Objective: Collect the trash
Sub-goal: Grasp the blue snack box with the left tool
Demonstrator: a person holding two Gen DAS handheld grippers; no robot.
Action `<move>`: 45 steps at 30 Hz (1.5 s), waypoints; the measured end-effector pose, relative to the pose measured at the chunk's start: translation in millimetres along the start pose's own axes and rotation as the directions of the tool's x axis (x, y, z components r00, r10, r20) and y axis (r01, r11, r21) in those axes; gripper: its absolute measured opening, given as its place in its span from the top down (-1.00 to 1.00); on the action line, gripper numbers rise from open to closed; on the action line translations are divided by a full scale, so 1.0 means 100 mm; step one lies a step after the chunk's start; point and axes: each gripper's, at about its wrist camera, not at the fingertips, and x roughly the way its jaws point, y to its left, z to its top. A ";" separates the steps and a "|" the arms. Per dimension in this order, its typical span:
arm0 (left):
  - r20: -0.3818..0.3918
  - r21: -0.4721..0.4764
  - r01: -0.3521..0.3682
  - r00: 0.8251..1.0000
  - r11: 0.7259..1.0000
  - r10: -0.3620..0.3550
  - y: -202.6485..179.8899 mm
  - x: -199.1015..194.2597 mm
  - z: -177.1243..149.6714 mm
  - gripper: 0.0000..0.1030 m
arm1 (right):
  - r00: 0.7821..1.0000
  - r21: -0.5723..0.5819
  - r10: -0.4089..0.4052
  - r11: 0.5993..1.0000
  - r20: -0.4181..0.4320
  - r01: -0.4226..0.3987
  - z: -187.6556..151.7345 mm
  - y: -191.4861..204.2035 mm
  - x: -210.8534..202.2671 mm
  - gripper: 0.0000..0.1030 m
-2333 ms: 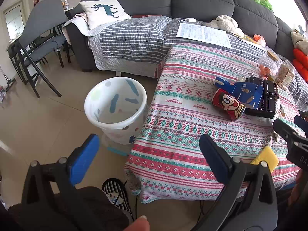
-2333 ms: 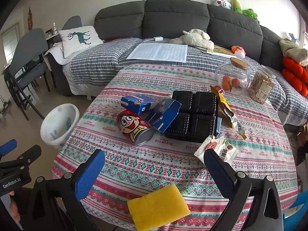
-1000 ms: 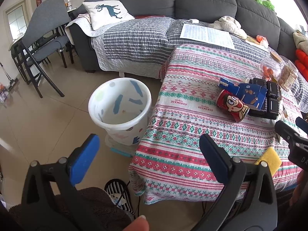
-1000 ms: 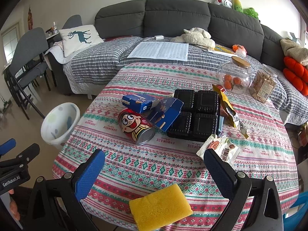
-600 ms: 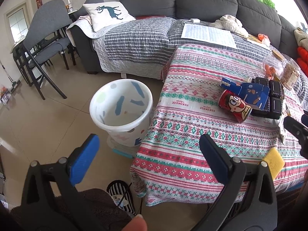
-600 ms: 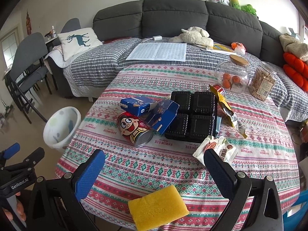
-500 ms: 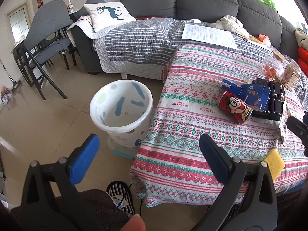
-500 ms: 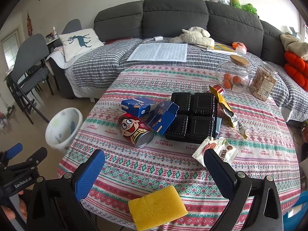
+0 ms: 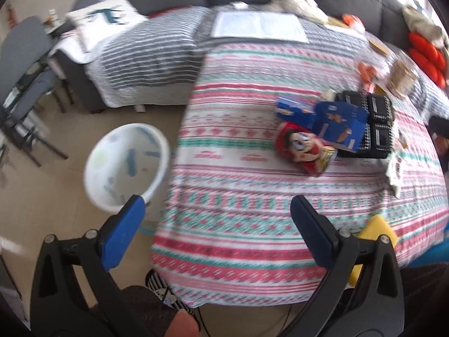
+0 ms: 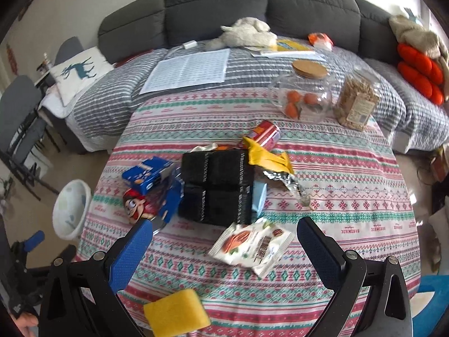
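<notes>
Two glass jars (image 10: 304,95), one black tray (image 10: 216,186), one yellow sponge (image 10: 176,313), one bin (image 9: 126,165).

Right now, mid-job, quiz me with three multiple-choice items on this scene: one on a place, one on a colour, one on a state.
1. Where is the bin?
A. on the floor beside the table
B. on the table
C. on the sofa

2. What colour is the sponge?
A. green
B. yellow
C. white

3. What state is the right gripper in?
A. shut on the snack packet
B. shut on the sponge
C. open, empty

Answers:
1. A: it stands on the floor at the tablecloth's edge.
2. B: plainly yellow at the near table edge.
3. C: its fingers stand wide apart, holding nothing.
</notes>
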 end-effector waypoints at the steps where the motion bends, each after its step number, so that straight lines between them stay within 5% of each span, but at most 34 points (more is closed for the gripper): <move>1: -0.017 0.015 0.017 1.000 1.000 -0.017 -0.07 0.04 0.08 -0.99 | 1.000 0.017 0.005 1.000 -0.004 -0.005 0.04 -0.07 0.04 -1.00; 9: -0.059 0.051 0.067 0.996 0.996 -0.064 -0.45 0.48 0.64 -0.98 | 0.992 0.091 0.060 0.995 -0.115 -0.049 0.15 -0.40 0.51 -1.00; 13: -0.089 0.100 0.126 0.989 0.987 -0.117 -0.64 0.75 0.84 -0.72 | 0.991 0.142 0.059 0.989 -0.118 -0.042 0.29 -0.55 0.64 -1.00; 20: -0.126 0.141 0.154 0.983 0.978 -0.136 -0.80 1.04 1.00 -0.62 | 0.989 0.179 0.059 0.983 -0.138 -0.034 0.38 -0.68 0.83 -1.00; 24: -0.140 0.150 0.163 0.980 0.975 -0.142 -0.84 1.14 1.04 -0.35 | 0.985 0.196 0.068 0.980 -0.159 -0.036 0.39 -0.73 0.91 -0.98; 25: -0.141 0.149 0.172 0.978 0.974 -0.151 -0.83 1.14 1.05 -0.24 | 0.984 0.198 0.071 0.980 -0.162 -0.038 0.38 -0.74 0.92 -0.98; 36: -0.050 0.042 0.224 0.974 0.974 -0.222 -0.57 0.90 1.13 -0.22 | 0.985 0.321 0.071 0.947 -0.156 -0.018 0.41 -1.21 0.97 -0.81; 45: -0.009 0.022 0.272 0.962 0.962 -0.272 -0.33 0.58 0.96 -0.22 | 0.964 0.152 0.074 0.988 -0.256 -0.036 0.17 -0.96 0.93 -0.73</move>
